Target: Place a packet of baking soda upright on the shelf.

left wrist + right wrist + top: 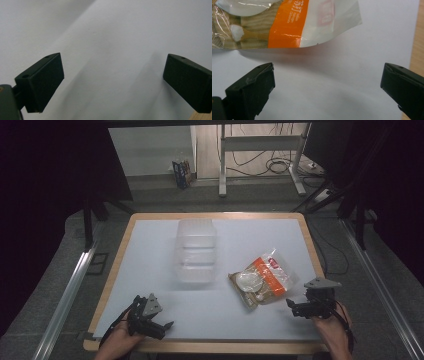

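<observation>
White tabletop (150, 270) bears a snack bag (262, 277) beside a clear container (196, 251); both grippers gape empty, the right gripper (305, 304) nearest, likely reaching next

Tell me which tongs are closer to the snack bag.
The right tongs: open, just short of the orange-and-clear snack bag. The left tongs sit open over bare white tabletop, far from it.

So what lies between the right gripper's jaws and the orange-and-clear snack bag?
Nothing but bare white table surface. In the right gripper view the right gripper has its jaws wide open short of the orange-and-clear plastic snack bag, with a shadowed strip between.
</observation>
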